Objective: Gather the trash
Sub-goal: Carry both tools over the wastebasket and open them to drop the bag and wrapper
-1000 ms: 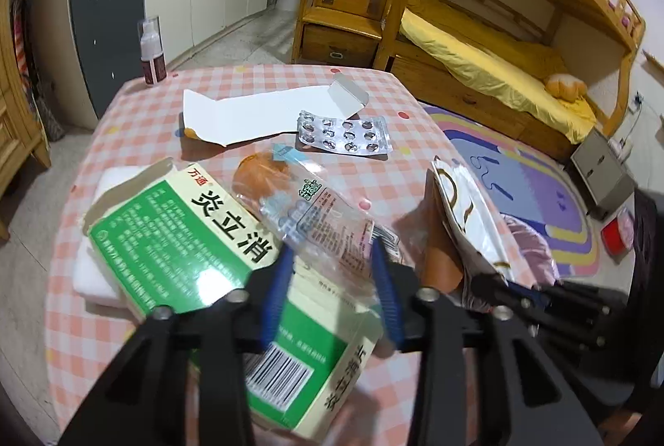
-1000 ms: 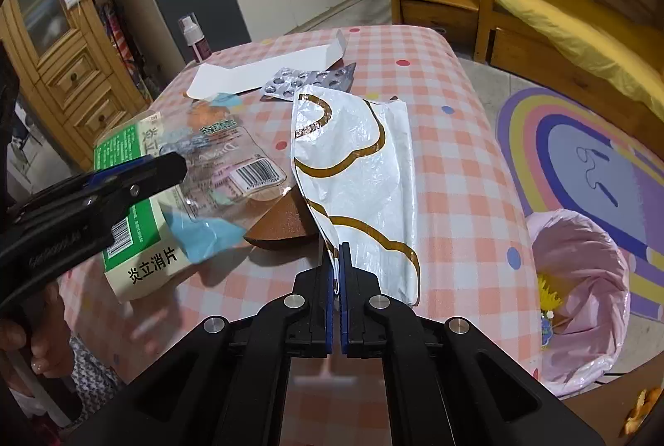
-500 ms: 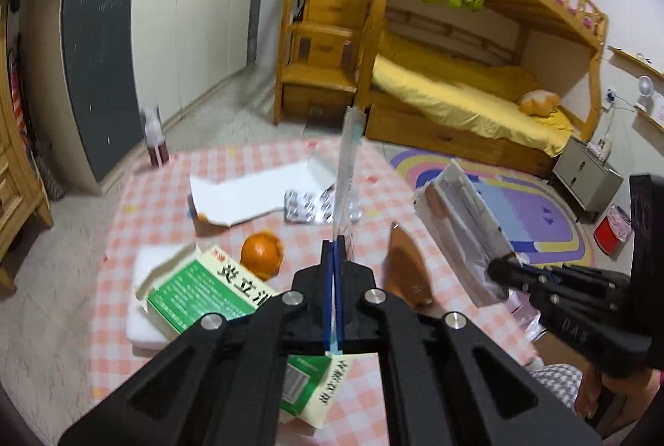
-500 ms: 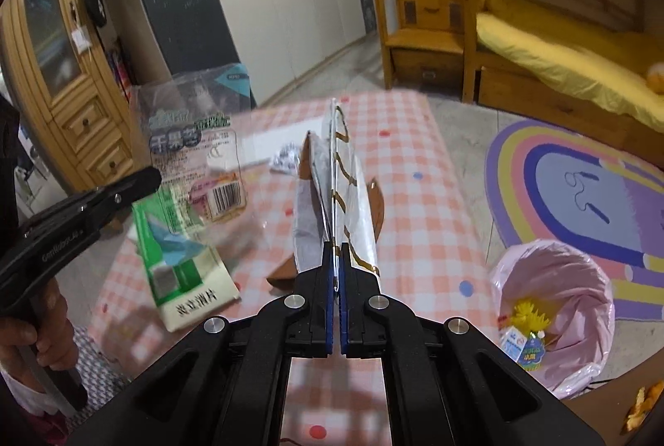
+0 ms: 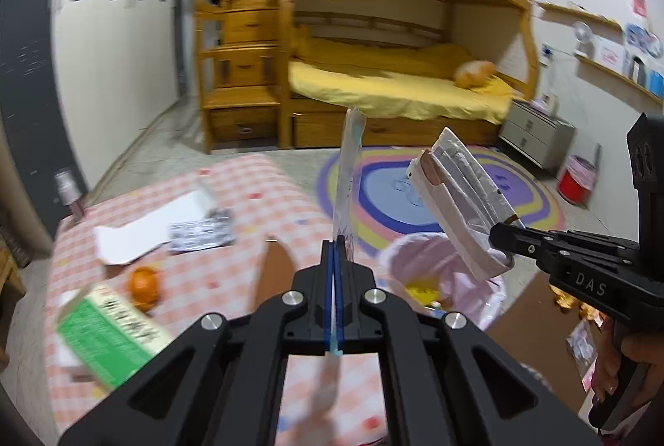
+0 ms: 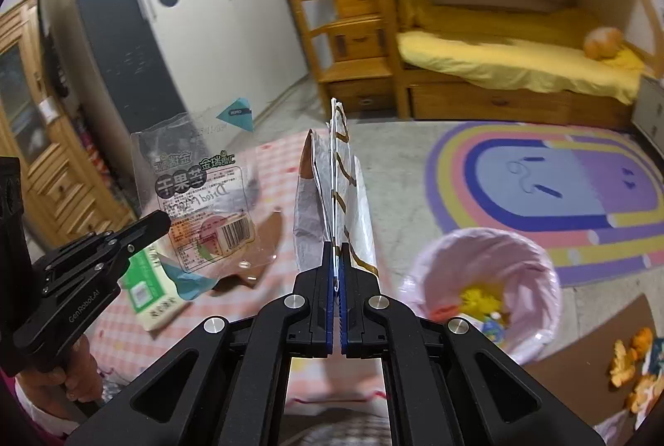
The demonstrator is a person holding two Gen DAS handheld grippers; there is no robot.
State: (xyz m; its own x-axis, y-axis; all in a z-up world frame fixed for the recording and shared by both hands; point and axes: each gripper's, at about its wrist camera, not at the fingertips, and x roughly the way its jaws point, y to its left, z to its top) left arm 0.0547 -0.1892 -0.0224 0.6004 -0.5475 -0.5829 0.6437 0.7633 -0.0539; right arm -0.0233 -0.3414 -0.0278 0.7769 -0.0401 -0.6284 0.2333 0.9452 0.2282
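Scene: 2 handheld grippers carry wrappers off a pink-checked table (image 5: 249, 192) toward a bin lined with a pink bag (image 6: 535, 267) on the floor just beside the table's edge.

Left gripper (image 5: 337, 251): pressed together on the lower edge of a clear dried-fruit bag (image 6: 199, 205), which stands edge-on above the jaws in its own camera and shows its printed face in the right camera.

Right gripper (image 6: 336, 263): pinching a white foil bag with gold swirls (image 6: 352, 172) by its bottom edge; the bag rises stiffly above the tips, over the bin's near side.

Bin: open-mouthed, with yellow scraps already inside; its rim lies below and to the right of the foil bag in the right camera.

Step in hand: judged to be the carry to the bin, 2 pieces at once, with neither yet released.

How to do it well: bring each pinch over the middle of the bin mouth before letting go, since both bags are light and broad and could sail or catch on the rim. Tipping the grippers down so the bags hang below the tips should help them drop straight.

Risk: the 2 grippers converge on 1 opening, so releasing 1 at a time would avoid a knock.

Still on the table: a green medicine box (image 5: 108, 334), an orange (image 5: 144, 282), a blister pack (image 5: 202, 231), an unfolded white carton (image 5: 141, 226) and a brown paper piece (image 5: 274, 271).
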